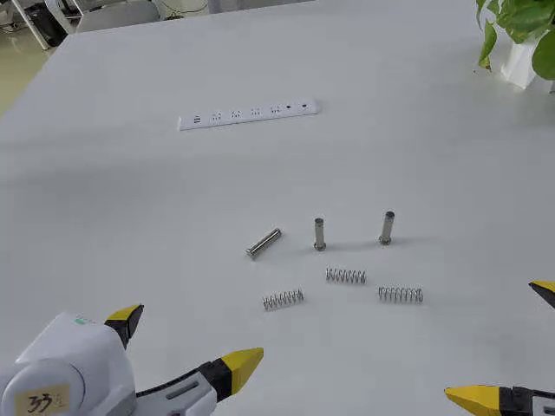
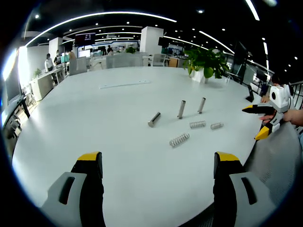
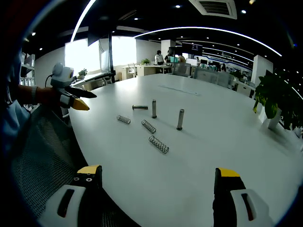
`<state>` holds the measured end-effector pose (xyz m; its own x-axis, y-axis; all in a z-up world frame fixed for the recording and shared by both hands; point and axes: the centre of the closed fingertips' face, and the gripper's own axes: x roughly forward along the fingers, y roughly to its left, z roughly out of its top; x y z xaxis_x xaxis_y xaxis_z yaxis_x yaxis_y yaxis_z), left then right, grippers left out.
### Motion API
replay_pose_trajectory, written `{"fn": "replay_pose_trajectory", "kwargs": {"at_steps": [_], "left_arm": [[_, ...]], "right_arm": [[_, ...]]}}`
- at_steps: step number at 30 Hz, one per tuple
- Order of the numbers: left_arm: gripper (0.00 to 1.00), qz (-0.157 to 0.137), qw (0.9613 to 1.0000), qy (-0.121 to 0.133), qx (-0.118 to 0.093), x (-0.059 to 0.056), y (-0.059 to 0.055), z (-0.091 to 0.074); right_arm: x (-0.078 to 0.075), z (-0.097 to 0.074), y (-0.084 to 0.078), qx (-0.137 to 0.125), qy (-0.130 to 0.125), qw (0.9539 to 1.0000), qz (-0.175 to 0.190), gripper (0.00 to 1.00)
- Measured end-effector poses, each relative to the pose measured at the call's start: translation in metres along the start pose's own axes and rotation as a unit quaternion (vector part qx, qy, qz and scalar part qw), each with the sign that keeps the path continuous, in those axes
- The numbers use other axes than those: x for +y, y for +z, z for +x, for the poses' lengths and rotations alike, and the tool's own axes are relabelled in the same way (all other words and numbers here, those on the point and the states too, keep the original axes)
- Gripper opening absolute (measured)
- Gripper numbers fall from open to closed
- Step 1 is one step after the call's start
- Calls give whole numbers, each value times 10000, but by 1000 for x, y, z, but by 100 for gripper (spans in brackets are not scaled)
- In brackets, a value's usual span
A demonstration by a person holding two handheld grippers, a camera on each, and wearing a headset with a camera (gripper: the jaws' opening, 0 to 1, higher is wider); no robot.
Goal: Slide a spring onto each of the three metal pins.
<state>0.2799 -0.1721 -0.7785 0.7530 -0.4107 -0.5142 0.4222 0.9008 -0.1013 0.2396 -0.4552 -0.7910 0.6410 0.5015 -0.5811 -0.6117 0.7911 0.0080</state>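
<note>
Springs (image 1: 346, 276), three, lie loose on the bench (image 1: 130, 199) beside three pins (image 1: 319, 234), two upright, one flat, while your left hand-held gripper (image 1: 184, 340) and right hand-held gripper (image 1: 503, 343) gape wide, holding nothing.

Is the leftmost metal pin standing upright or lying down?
Lying down. The leftmost pin rests on its side on the table, while the middle pin and the right pin stand upright.

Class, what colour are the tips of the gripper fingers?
Yellow tips on black fingers, clearest in the left gripper view.
</note>
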Motion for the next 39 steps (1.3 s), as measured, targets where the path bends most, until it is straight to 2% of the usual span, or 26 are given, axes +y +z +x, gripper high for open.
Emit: {"fn": "replay_pose_trajectory", "kwargs": {"at_steps": [11,17,24,28,30,35,39], "left_arm": [[98,99,9998,-180,-24,-8,3,3],[98,314,9989,-345,30,-12,2,3],[99,382,9979,-512,43,-11,4,0],[99,505,9970,-576,61,-7,7,2],[99,607,9961,-632,138,-6,6,4],[99,897,9924,-808,229,-4,13,13],[98,1023,9902,-925,218,-2,25,22]], "right_arm": [[-2,-3,5,-79,6,10000,-4,99],[-7,-6,10,-104,-4,9999,-5,99],[-17,-8,20,-222,-46,9997,70,99],[-21,-10,24,-284,-69,9995,147,99],[-23,-10,24,-277,-94,9994,172,99],[-23,-11,24,-283,-115,9994,173,99],[-21,-10,20,-206,-134,9996,152,99]]}}
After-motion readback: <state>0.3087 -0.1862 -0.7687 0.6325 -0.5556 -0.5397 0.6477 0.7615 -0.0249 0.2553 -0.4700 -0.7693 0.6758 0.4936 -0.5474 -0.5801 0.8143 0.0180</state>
